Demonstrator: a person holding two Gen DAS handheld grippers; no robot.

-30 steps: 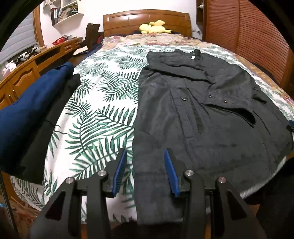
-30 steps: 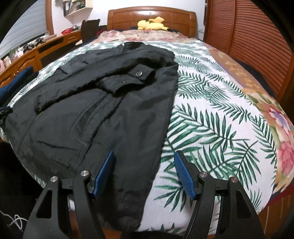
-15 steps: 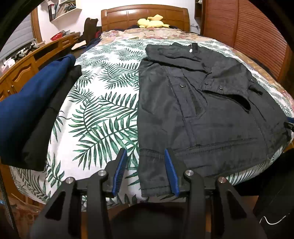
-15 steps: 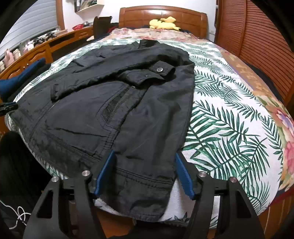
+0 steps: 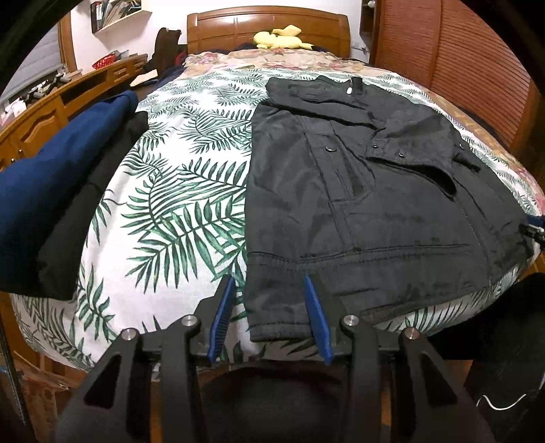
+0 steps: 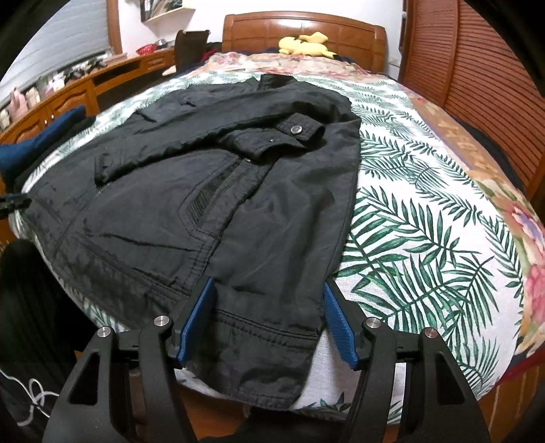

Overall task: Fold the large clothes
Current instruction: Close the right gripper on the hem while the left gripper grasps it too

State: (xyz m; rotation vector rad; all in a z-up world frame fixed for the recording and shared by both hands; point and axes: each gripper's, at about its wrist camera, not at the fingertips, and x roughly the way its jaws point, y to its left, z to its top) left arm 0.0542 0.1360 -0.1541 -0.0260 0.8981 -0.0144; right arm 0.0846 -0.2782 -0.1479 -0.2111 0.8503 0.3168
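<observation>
Left claw (image 5: 269, 306) and right claw (image 6: 269, 315), both spread apart, straddle the hem corners of the black jacket (image 5: 368, 204) lying on the bed (image 5: 177, 191), sleeves folded in; lengthwise fold remains.

Left wrist view: sitting low at the foot of the bed (image 5: 177, 191), facing the headboard (image 5: 269, 30), near the jacket (image 5: 357, 204) hem's left corner. Right wrist view: facing likewise, nearer the right corner. Both are sharing jacket, bed, headboard.
</observation>
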